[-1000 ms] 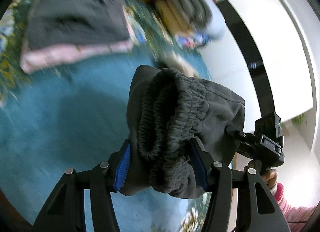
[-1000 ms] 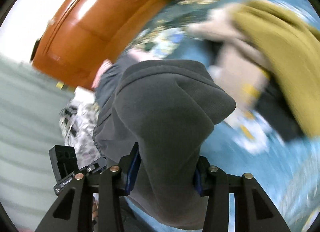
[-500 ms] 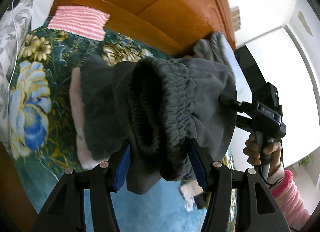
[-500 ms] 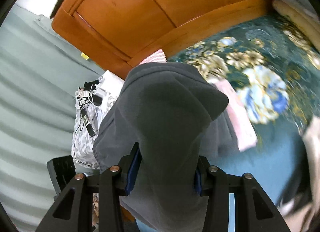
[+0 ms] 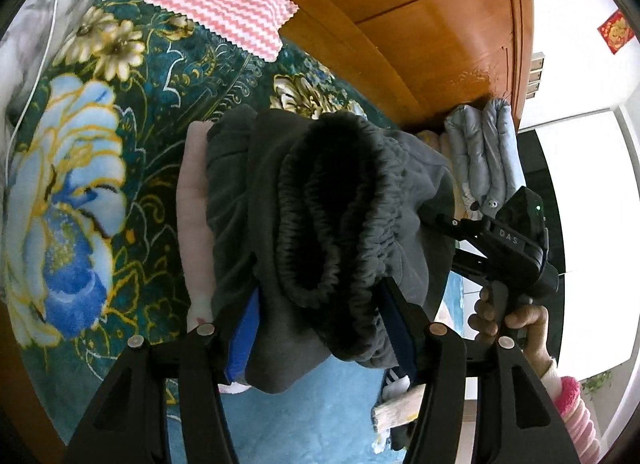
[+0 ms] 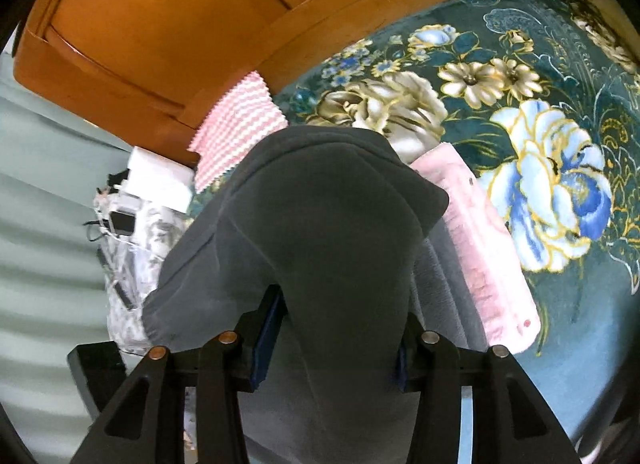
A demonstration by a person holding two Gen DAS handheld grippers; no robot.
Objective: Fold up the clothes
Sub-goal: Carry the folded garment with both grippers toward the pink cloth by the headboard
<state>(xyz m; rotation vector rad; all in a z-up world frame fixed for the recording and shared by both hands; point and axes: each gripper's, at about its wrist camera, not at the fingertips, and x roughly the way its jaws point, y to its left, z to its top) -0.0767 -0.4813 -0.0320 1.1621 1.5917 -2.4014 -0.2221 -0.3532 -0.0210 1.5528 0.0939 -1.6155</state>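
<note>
Folded dark grey trousers (image 5: 332, 200) with a gathered elastic waistband hang between both grippers. My left gripper (image 5: 320, 328) has the waistband end between its blue pads, and its jaws are opening. My right gripper (image 6: 334, 344) has the other end of the trousers (image 6: 328, 216) between its pads, and its jaws are opening too. The right gripper's body (image 5: 516, 240), held by a hand, shows in the left wrist view. Just under the trousers lies a stack: a folded grey garment (image 5: 228, 192) on a folded pink garment (image 5: 192, 200), with the pink garment (image 6: 480, 248) also showing in the right wrist view.
The stack rests on a teal floral blanket (image 5: 80, 168) near a wooden headboard (image 5: 420, 24). A pink-and-white zigzag cloth (image 5: 228, 4) lies against the headboard. A grey-blue padded pile (image 5: 484, 152) stands to the right. Beyond the bed's edge are cables and small boxes (image 6: 132, 216).
Both grippers carried the trousers across the bed toward the headboard. The grey-on-pink stack, far off a second ago, now lies directly beneath the trousers.
</note>
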